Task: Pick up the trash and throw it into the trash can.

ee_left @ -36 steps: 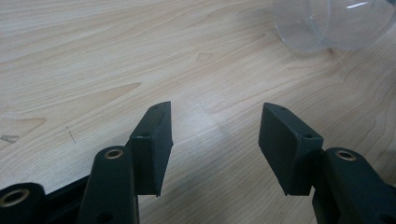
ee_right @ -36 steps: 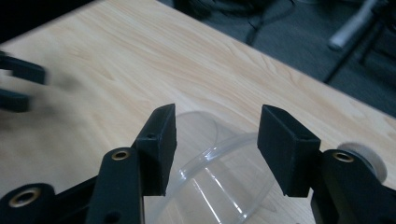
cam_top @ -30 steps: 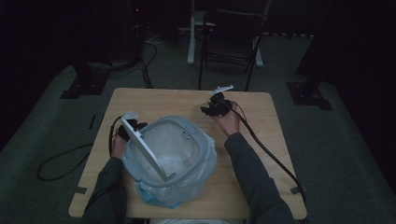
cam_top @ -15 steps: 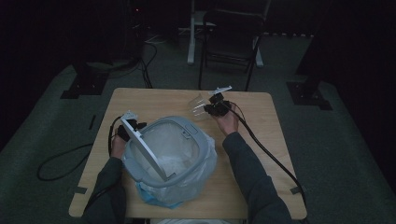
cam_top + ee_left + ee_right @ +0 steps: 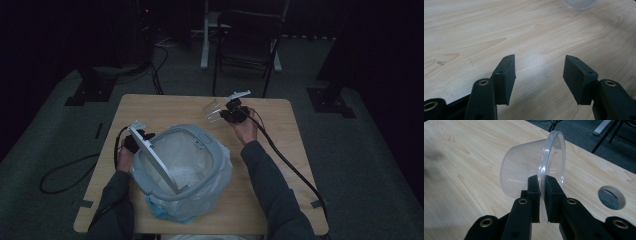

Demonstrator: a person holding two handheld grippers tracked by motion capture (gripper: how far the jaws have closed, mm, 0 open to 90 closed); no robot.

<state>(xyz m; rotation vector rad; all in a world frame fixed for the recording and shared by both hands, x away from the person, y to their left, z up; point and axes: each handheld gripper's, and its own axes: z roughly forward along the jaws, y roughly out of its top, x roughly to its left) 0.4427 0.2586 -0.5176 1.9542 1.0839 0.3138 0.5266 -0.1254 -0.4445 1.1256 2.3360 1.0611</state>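
While tipped sideways, clear cup (image 5: 529, 165) rim pinched inside right gripper (image 5: 542, 195)

Clear plastic cup (image 5: 529, 167), empty, tipped on its side above the counter (image 5: 461, 170); rim pinched in right gripper (image 5: 542, 183).
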